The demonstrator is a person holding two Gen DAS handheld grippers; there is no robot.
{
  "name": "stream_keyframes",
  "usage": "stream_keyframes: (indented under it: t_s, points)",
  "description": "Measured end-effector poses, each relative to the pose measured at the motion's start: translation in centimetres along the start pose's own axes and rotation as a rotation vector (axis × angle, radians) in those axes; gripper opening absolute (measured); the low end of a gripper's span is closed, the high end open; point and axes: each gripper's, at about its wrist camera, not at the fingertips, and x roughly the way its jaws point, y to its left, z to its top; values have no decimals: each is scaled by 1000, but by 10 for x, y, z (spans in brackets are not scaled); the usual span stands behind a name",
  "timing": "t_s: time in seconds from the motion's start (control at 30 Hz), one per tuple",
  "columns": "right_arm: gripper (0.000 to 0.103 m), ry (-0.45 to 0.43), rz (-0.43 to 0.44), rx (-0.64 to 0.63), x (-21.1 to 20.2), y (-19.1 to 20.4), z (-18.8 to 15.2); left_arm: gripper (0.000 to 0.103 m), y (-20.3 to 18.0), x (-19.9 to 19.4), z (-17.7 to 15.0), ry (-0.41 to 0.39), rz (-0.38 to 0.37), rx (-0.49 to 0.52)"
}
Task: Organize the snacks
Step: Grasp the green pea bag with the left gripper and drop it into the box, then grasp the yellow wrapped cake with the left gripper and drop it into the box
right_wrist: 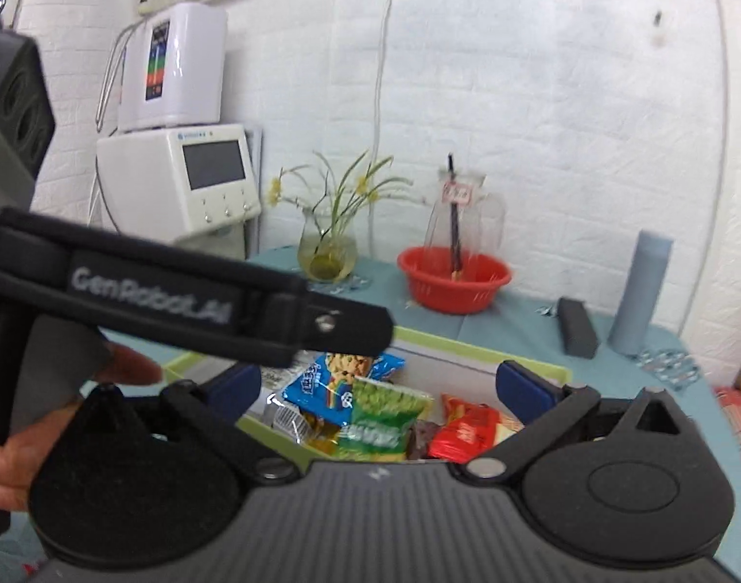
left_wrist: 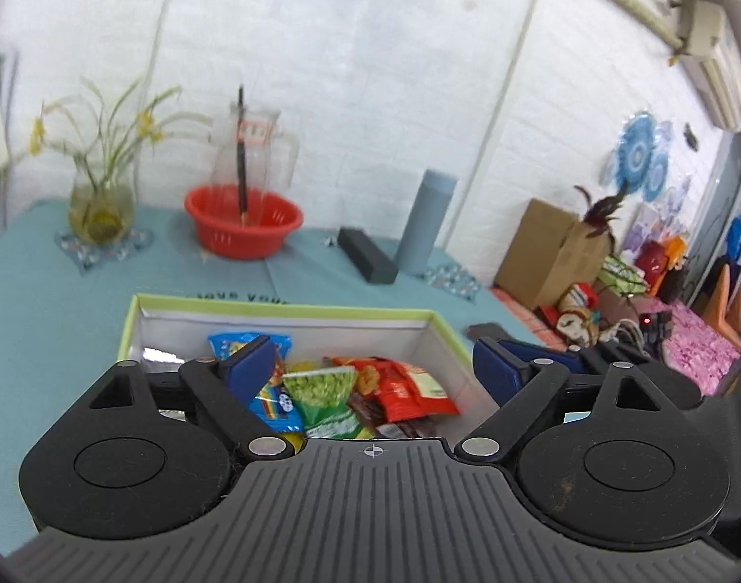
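Your left gripper (left_wrist: 375,369) is wide open and holds nothing. Your right gripper (right_wrist: 380,388) is wide open too, and empty. Just past both sets of jaws, and a little below them, is the green-edged box (left_wrist: 283,310). The snacks (left_wrist: 351,393) are piled inside it, near the front wall. The green pea bag (right_wrist: 385,418) lies right in the middle, straight ahead of both hands. No snack shows outside the box, so I think the tidying is nearly done.

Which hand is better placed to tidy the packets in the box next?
Probably the left gripper: open over the green packet in the box. The right gripper is partly blocked.
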Motion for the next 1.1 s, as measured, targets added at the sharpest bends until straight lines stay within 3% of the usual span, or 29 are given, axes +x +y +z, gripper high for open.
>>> stream_keyframes:
  t_s: [0.13, 0.23, 0.47, 0.6, 0.63, 0.77, 0.8, 0.83, 0.93, 1.1]
  points:
    - [102, 10, 28, 62, -49, 1, -13, 81, -20, -45, -20, -32, -42, 17]
    - [102, 21, 47, 127, -83, 1, -39, 81, -29, -65, -43, -12, -62, 2]
    - [103, 184, 121, 301, -125, 16, -124, 74, -42, -74, -123, 168, -137, -101]
    - [102, 243, 114, 295, -117, 25, -143, 53, -51, -56, -151, 311, -165, -151]
    - [102, 248, 110, 273, -114, 27, -144, 51, -53, -53, -153, 331, -165, -153]
    - [102, 261, 121, 230, -96, 29, -145, 45, -58, -37, -155, 372, -158, -144]
    - [102, 259, 126, 232, -92, 28, -144, 39, -57, -33, -156, 388, -139, -131]
    - [102, 263, 147, 237, -88, 26, -144, 26, -56, -30, -156, 400, -118, -128]
    - [102, 269, 227, 270, -89, 25, -147, 15, -49, -33, -160, 420, -158, -151]
    - [102, 268, 242, 208, -107, 46, -150, 11, -57, -50, -172, 428, -172, -91]
